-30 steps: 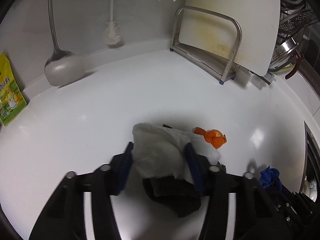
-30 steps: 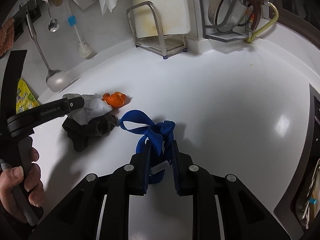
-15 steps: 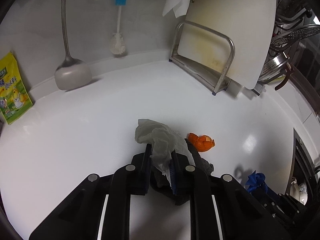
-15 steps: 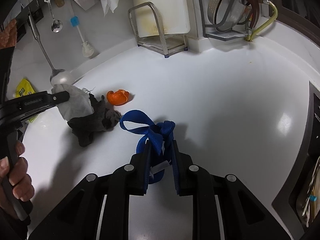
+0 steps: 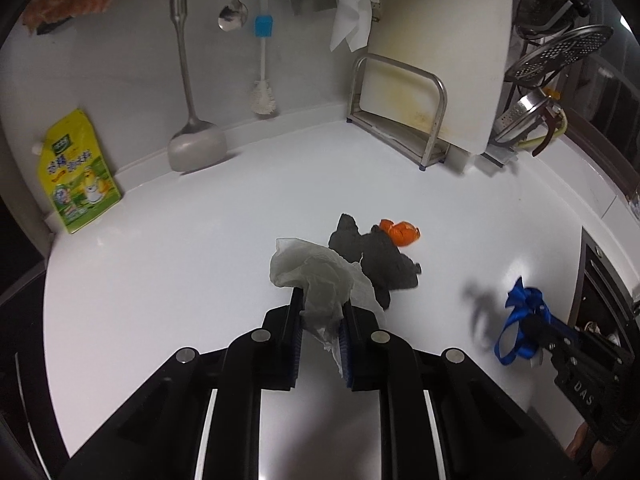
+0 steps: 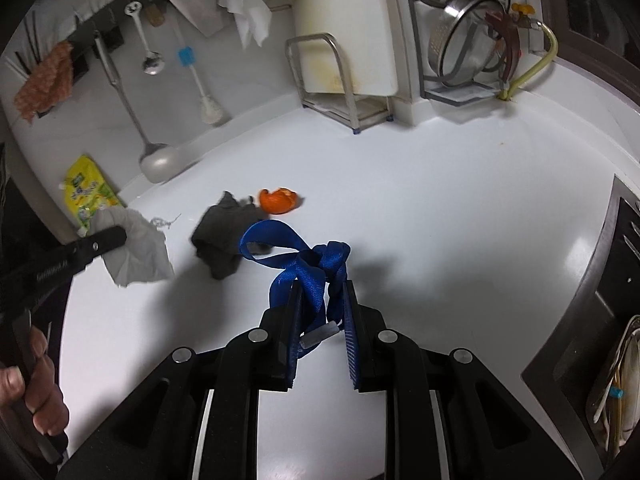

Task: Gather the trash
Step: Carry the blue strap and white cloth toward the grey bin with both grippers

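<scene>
My left gripper (image 5: 320, 304) is shut on a crumpled white paper towel (image 5: 316, 276) and holds it above the white counter (image 5: 180, 260). The towel also shows in the right wrist view (image 6: 136, 244), hanging from the left gripper (image 6: 120, 236). A dark grey rag (image 5: 380, 260) lies on the counter just beyond, with an orange peel (image 5: 400, 232) at its far right. My right gripper (image 6: 320, 300) is shut on a blue ribbon (image 6: 304, 260), held above the counter; the ribbon shows at right in the left view (image 5: 520, 320).
A cutting board in a metal rack (image 5: 420, 120) stands at the back. A ladle (image 5: 192, 140), spoon and brush hang on the wall. A yellow-green pouch (image 5: 76, 172) leans at back left. Colanders (image 6: 468, 40) sit back right; a dark sink edge (image 6: 608, 280) runs along the right.
My left gripper closed on the paper towel and lifted it up and back off the grey rag, which stays on the counter. The right gripper keeps holding the blue ribbon.
</scene>
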`<state>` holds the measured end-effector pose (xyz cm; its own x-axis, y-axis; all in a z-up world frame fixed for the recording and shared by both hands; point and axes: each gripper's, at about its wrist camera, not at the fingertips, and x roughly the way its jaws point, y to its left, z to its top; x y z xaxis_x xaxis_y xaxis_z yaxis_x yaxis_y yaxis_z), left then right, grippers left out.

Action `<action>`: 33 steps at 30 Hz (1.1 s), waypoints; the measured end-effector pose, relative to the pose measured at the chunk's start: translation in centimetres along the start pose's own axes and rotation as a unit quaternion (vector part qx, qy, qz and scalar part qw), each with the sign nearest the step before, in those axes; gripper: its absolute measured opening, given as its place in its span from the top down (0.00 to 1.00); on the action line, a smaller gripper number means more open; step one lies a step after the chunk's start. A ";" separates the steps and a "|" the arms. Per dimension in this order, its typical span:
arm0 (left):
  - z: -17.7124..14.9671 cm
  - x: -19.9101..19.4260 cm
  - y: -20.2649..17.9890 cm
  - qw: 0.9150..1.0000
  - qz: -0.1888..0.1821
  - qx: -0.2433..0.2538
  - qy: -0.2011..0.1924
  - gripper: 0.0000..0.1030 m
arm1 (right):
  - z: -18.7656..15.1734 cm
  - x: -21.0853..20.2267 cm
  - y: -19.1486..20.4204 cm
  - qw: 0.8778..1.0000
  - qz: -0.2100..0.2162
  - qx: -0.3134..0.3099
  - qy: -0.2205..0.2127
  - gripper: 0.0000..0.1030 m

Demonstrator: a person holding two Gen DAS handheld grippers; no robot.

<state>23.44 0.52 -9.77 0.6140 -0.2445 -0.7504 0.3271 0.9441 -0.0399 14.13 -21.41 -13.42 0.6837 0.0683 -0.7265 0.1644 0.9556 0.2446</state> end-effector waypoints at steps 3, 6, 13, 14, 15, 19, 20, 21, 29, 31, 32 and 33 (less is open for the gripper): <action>-1.2 -2.0 -0.1 1.000 0.005 0.000 0.000 0.84 | -0.3 -1.0 0.6 1.000 0.012 -0.007 0.003 0.82; -2.6 -3.9 -0.2 1.000 0.014 -0.005 0.002 0.84 | -0.8 -2.5 1.3 0.999 0.024 -0.022 0.007 0.82; -5.9 -7.8 -0.4 0.999 0.032 -0.034 0.003 0.84 | -2.1 -5.8 2.7 0.997 0.049 -0.052 0.007 0.82; -6.3 -8.3 -0.5 0.999 0.033 -0.037 0.002 0.84 | -2.3 -6.5 2.9 0.997 0.055 -0.057 0.007 0.82; -6.7 -8.8 -0.7 0.999 0.034 -0.039 0.002 0.84 | -2.5 -6.9 3.0 0.996 0.058 -0.059 0.008 0.82; -8.2 -10.6 -1.7 0.998 0.039 -0.042 0.000 0.84 | -3.5 -8.7 3.1 0.995 0.073 -0.073 0.012 0.82; -8.6 -11.0 -2.1 0.998 0.039 -0.043 0.000 0.84 | -3.7 -9.0 3.1 0.994 0.075 -0.076 0.014 0.82; -9.0 -11.4 -2.4 0.998 0.039 -0.044 0.000 0.84 | -4.1 -9.6 3.0 0.994 0.077 -0.079 0.015 0.82; -11.9 -13.7 -5.1 0.998 0.042 -0.043 0.004 0.84 | -6.6 -12.8 1.7 0.991 0.087 -0.098 0.025 0.82; -12.6 -14.2 -5.8 0.998 0.042 -0.042 0.006 0.84 | -7.4 -13.4 1.3 0.991 0.088 -0.100 0.029 0.82; -13.0 -14.4 -6.2 0.998 0.041 -0.042 0.008 0.84 | -7.8 -13.7 1.0 0.990 0.089 -0.102 0.032 0.82; -13.3 -14.6 -6.5 0.998 0.041 -0.041 0.009 0.84 | -8.2 -13.9 0.7 0.990 0.089 -0.103 0.035 0.82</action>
<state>2.78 0.87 -7.38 0.6237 -0.1615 -0.7648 0.2157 0.9760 -0.0302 -1.14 -19.30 -8.42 0.6362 0.2538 -0.7286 -0.1072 0.9643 0.2423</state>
